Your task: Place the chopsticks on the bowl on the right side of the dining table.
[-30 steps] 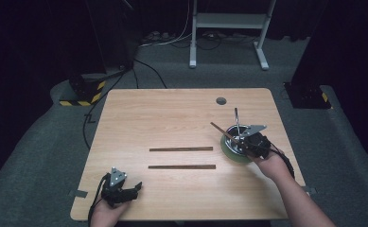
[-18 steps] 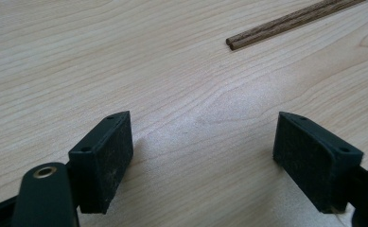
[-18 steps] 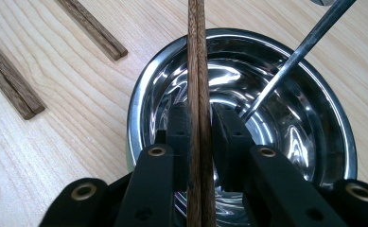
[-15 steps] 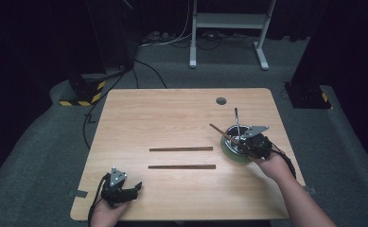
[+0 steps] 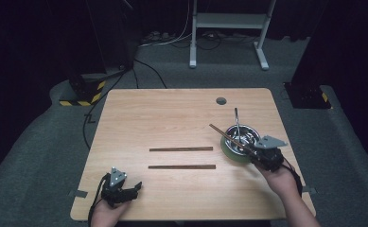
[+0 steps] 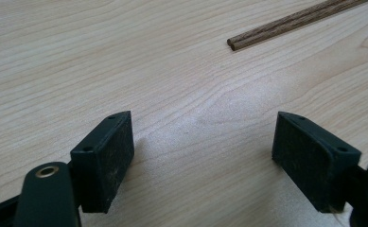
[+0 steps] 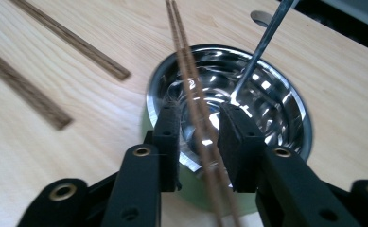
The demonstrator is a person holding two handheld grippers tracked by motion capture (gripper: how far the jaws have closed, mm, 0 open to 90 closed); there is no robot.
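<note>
We are working at the right side of the wooden table (image 5: 172, 118), where a steel bowl (image 5: 242, 137) with a green outer wall is sitting with a metal spoon (image 5: 237, 120) standing in it, handle leaning to the far side. The right gripper (image 7: 198, 127) is sitting at the bowl's near right rim, with a pair of chopsticks (image 7: 191, 104) running between its jaws and out over the bowl toward the far left. In the right gripper view the jaws are standing narrow but with a gap on each side of the sticks, so we are judging the grip released or not yet made; we cannot tell which.

Two more chopstick pairs (image 5: 181, 149) and (image 5: 182, 166) are lying parallel at the table's middle, left of the bowl.

The left gripper (image 5: 120, 188) is resting at the near left corner, jaws wide with nothing between them, one pair's end (image 6: 238, 43) lying beyond them.

Notes for doing this step well:
- We are keeping the sticks centred between the pads so both are treated alike.
- We are watching the spoon, which stands just beside the sticks' line; a sideways move could knock it.
- We are moving along the sticks' axis to avoid dragging them off the rim.
</note>
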